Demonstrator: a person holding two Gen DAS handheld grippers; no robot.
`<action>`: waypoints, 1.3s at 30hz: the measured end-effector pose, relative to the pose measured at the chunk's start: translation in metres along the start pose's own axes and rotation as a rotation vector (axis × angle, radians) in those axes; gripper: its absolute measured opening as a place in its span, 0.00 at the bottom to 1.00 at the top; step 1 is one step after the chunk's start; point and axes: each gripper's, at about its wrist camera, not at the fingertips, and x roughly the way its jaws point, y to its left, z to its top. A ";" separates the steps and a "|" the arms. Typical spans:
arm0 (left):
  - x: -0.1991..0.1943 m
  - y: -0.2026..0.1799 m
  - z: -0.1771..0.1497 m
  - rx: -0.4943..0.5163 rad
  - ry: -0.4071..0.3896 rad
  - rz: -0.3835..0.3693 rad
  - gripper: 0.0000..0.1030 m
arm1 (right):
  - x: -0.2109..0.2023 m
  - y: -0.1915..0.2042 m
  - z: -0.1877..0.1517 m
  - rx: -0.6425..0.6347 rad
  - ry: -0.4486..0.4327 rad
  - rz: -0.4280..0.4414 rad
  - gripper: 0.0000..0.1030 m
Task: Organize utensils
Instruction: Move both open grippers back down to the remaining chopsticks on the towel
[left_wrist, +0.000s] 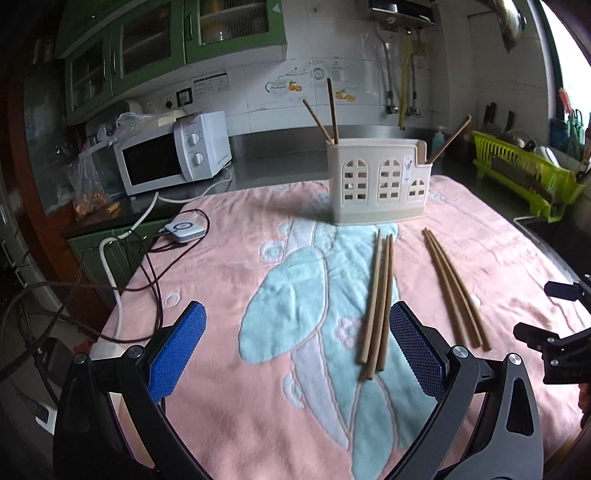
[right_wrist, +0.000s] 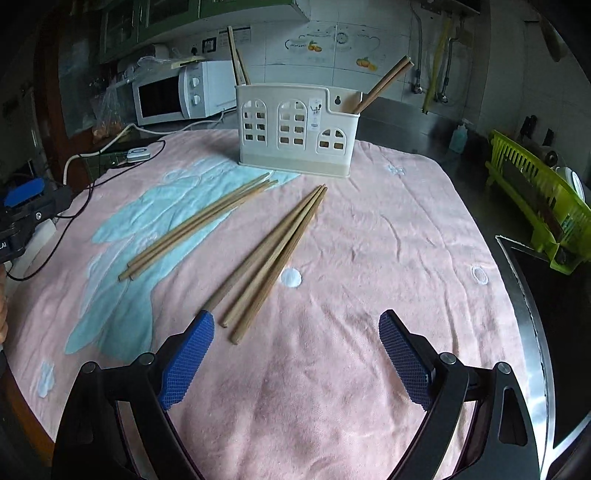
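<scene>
**Both claws spread above loose chopsticks**

Left claw (left_wrist: 297, 334) spread wide at the bottom of the left wrist view, empty, blue pads (left_wrist: 177, 354) apart; right pad just beside the near ends of a left bundle of chopsticks (left_wrist: 377, 302), whether touching cannot be told. Right claw (right_wrist: 297, 350) likewise spread and empty at the bottom of the right wrist view, near ends of a right bundle of chopsticks (right_wrist: 275, 254) just ahead of its left pad. Both bundles flat on a pink towel (right_wrist: 369, 240) over the counter, well apart from each other. Cream utensil holder (right_wrist: 295, 129) upright at upper centre, beyond the bundles, with chopsticks standing tilted in its left and right ends. White microwave (left_wrist: 173, 155) at upper left, green dish rack (left_wrist: 524, 173) at right.
</scene>
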 end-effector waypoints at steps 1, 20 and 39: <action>0.002 0.001 -0.001 -0.003 0.008 0.002 0.95 | 0.003 0.001 -0.001 0.003 0.009 0.003 0.85; 0.053 -0.003 -0.027 0.078 0.176 -0.003 0.95 | 0.028 0.015 -0.008 -0.004 0.081 0.005 0.78; 0.095 -0.016 -0.029 0.114 0.283 -0.065 0.96 | 0.041 0.015 -0.007 -0.012 0.112 0.011 0.78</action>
